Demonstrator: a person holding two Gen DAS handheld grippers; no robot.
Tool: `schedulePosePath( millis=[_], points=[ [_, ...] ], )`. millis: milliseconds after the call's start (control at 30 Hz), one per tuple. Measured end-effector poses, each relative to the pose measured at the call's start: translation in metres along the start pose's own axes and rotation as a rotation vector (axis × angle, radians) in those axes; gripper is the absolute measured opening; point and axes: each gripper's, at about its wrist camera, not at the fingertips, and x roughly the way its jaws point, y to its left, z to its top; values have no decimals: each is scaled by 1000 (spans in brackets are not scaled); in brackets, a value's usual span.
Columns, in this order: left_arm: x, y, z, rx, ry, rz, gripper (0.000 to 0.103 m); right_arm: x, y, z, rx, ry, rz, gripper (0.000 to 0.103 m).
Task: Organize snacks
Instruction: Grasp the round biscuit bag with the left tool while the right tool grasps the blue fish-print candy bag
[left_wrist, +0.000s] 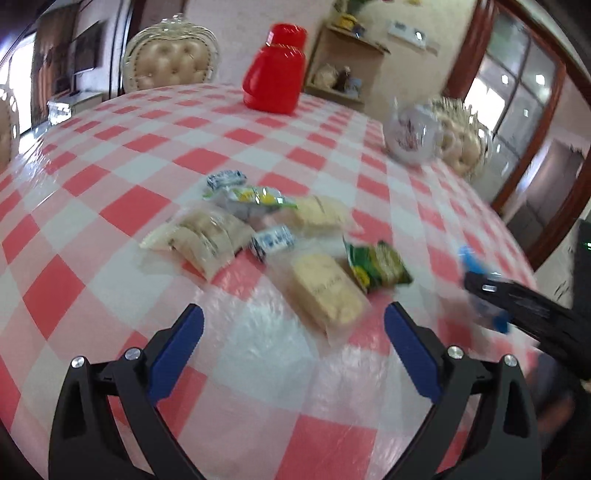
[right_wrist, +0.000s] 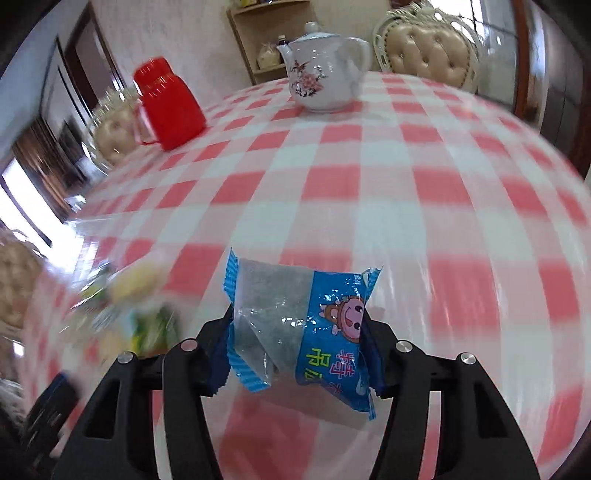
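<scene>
1. Left wrist view: the left tongs hang spread wide and empty above the glossy checked table, just short of the snack pile. It is crinkly film throughout: pale biscuit packs, a green packet, small blue-and-white wrappers. Slick overlapping film could slide or drag neighbours along on a pinch
2. Right wrist view: the right tongs are clenched on a blue packet, soft and crimp-edged, carried above bare table. The squashy pouch may slip if jolted
</scene>
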Motion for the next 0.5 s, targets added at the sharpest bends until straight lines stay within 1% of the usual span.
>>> schedulePosePath(
  millis=[33,133,233,300,367,433,467,500],
  points=[
    [1,-3,-2,14,3,2,98,-13,-3,-9,19,-14,34,56],
    [3,-5,-3,14,0,36,98,-37,-3,-27,37,-58,79,56],
    [14,-4,4,-43,26,69,98,-47,-7,-37,81,-70,129,56],
    [25,-6,11,-81,37,102,98,-47,-5,-37,79,-66,135,56],
    [36,-13,18,-92,53,120,98,-47,-2,-37,57,-69,113,56],
    [44,-17,23,-97,58,184,98,-47,0,-37,44,-69,105,57],
    [49,-21,26,-85,69,225,96,-47,1,-37,45,-67,113,57],
    [52,-24,28,-68,74,256,90,-47,-1,-36,47,-65,120,57]
  ],
)
